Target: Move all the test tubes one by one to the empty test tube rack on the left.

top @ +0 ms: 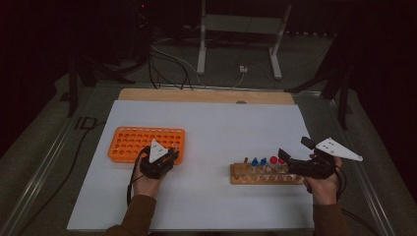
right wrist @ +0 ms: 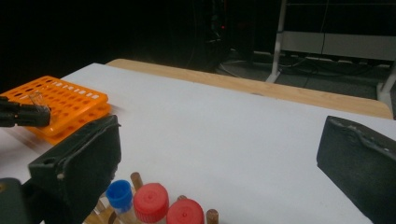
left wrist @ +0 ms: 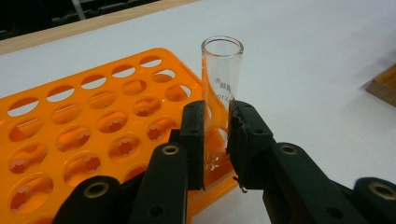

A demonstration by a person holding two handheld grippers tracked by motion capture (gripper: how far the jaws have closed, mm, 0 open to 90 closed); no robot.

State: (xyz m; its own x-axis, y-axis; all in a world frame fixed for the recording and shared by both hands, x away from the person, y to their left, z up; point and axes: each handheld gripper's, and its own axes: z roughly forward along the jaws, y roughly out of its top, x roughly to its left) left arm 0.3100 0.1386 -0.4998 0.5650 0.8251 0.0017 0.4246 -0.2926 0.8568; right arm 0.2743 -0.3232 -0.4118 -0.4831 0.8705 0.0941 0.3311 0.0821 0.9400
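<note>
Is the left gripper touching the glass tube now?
Touching. The left gripper view shows the left gripper with both pads pressed against the sides of the clear glass tube, held upright at the orange rack's corner.

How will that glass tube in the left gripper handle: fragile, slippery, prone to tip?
Probably fragile: the tube looks like thin clear glass. Likely slippery too, since the left gripper pinches its smooth round wall low down. Released outside the orange rack, it would likely tip and roll.

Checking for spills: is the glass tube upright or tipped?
Upright: the tube stands open-mouth up between the left gripper fingers.
</note>
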